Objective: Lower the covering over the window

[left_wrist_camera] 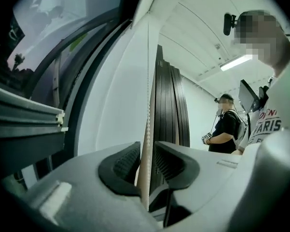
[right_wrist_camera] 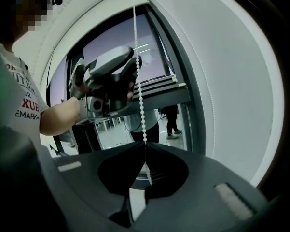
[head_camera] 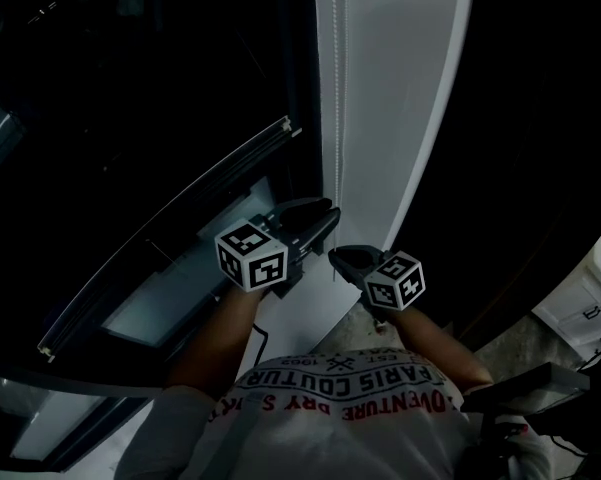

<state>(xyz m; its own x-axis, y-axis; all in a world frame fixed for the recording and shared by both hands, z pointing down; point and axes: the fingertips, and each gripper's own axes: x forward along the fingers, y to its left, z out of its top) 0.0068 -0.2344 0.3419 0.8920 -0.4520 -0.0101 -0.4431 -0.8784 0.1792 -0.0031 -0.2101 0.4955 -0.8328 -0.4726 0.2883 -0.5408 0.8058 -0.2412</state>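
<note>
A white bead chain [head_camera: 335,118] hangs down the white wall strip beside the dark window. My right gripper [right_wrist_camera: 145,146] is shut on the bead chain [right_wrist_camera: 141,95], which goes taut upward from its tips. My left gripper [left_wrist_camera: 145,166] stands higher on the same chain [left_wrist_camera: 147,105]; its jaws are open with the chain running loose between the ribbed pads [left_wrist_camera: 123,163]. In the head view the left gripper [head_camera: 320,218] is just above the right gripper [head_camera: 338,258]. The blind's bottom rail [right_wrist_camera: 157,83] hangs across the window [head_camera: 130,118].
The white wall panel [head_camera: 410,88] runs right of the chain. Dark slatted panels [left_wrist_camera: 169,110] stand beyond it. A person in black [left_wrist_camera: 227,124] stands in the background. White furniture [head_camera: 580,308] sits at the lower right.
</note>
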